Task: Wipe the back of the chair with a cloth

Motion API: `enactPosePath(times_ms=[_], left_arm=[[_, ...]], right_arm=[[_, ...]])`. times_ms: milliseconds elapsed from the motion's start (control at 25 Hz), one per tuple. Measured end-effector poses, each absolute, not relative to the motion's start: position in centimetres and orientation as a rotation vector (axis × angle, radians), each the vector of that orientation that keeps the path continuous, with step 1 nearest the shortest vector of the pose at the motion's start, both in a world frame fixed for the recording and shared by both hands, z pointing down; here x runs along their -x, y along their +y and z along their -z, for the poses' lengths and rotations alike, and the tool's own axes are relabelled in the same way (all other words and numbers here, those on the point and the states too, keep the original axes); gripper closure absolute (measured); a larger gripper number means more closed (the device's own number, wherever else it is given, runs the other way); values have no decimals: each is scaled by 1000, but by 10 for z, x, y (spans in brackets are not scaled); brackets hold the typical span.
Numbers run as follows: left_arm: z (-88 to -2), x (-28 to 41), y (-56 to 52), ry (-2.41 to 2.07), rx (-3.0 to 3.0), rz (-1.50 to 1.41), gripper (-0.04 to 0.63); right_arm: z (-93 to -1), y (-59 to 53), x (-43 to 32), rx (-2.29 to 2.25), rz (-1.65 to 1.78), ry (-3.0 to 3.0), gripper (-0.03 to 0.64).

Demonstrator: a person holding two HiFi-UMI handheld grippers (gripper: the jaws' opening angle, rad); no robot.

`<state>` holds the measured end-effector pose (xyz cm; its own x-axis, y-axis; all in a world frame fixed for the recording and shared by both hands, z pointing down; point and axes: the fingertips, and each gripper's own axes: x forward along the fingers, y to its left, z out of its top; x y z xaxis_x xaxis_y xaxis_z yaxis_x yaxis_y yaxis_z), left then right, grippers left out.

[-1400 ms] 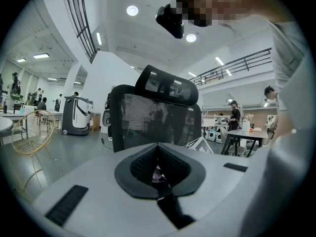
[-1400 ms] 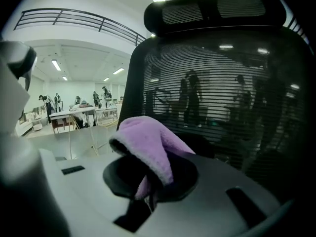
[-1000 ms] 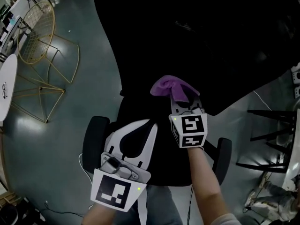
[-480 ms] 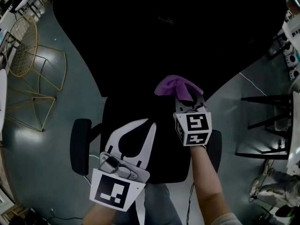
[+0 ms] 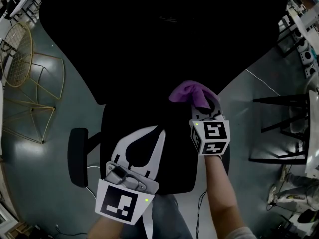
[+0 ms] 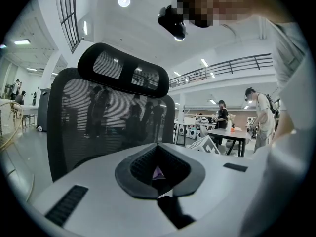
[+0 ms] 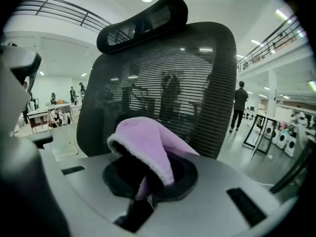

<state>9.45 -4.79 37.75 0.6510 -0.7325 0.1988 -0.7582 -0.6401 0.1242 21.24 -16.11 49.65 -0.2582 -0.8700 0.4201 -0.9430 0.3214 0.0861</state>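
— So, where is your cloth?
— Your purple cloth (image 7: 148, 147) bunches out of your right gripper (image 7: 148, 181), jaws clamped on its folds, held before the black mesh chair back (image 7: 163, 83), below the headrest (image 7: 143, 21). Whether it touches the mesh cannot be told.
— And your left gripper (image 5: 158, 130)?
— It hangs lower and nearer you, jaws pressed together on nothing, aimed at the same chair. An armrest (image 5: 77, 156) juts out at left; a gold wire chair (image 5: 22, 63) stands well apart on the grey floor (image 5: 82, 116).
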Motion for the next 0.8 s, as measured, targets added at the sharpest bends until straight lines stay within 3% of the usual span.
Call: enactPosePath(times_ms=[800], left_arm=[[-399, -109, -50, -1167, -2663, -245, 582]], right_arm=[[-553, -138, -218, -1591, -425, -2282, 572]])
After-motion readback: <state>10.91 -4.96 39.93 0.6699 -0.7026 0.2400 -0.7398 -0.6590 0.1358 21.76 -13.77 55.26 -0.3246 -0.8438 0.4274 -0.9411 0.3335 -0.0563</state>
